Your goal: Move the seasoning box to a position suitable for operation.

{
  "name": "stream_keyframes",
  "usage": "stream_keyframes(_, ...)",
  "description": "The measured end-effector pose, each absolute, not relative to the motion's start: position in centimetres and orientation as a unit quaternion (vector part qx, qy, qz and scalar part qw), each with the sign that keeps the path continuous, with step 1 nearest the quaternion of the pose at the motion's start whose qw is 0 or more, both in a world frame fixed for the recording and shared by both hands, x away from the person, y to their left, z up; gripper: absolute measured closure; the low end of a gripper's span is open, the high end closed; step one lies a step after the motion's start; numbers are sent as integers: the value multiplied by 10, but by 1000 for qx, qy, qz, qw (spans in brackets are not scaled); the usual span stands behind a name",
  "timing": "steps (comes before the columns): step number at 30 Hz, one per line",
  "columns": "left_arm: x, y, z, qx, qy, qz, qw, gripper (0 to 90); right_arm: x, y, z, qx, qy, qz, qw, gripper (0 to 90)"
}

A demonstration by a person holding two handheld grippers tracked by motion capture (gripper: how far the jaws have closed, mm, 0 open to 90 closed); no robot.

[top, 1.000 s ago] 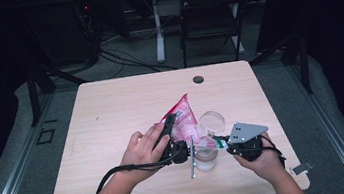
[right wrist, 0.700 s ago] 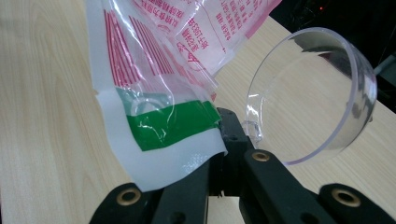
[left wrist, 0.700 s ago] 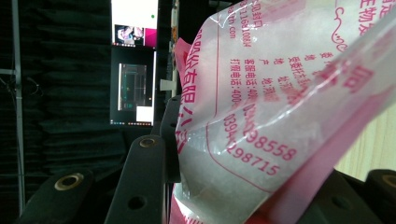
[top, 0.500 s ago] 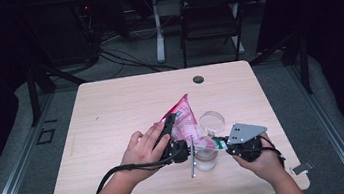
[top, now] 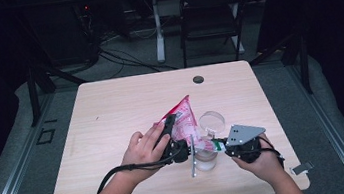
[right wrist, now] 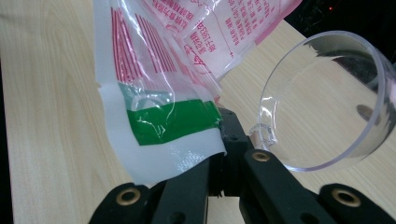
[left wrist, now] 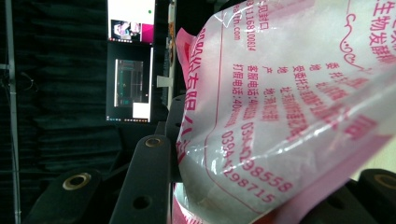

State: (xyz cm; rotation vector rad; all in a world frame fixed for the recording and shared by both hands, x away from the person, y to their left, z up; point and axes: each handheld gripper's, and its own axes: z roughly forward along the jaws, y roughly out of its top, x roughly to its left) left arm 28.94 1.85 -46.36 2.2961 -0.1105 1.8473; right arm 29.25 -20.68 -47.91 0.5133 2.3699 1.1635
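Gripping the pink bag (top: 181, 121), both tools: left (top: 171, 127) closing, right (top: 216, 145) clamped.

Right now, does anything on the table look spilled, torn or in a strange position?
Nothing looks spilled. The pink bag is held up, tilted over a clear cup, gripped by the left gripper and, at its corner, the right gripper. A second clear cup leans sideways behind.

Pink-printed clear bag (top: 183, 120) with green band, beside colourless glass (top: 212, 121).
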Motion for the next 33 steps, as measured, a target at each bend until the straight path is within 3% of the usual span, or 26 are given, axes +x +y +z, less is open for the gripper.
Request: stream_keyframes(33, 291, 12, -462, 771, -36, 627, 106, 709, 287, -207, -479, 184, 860, 421, 223, 900)
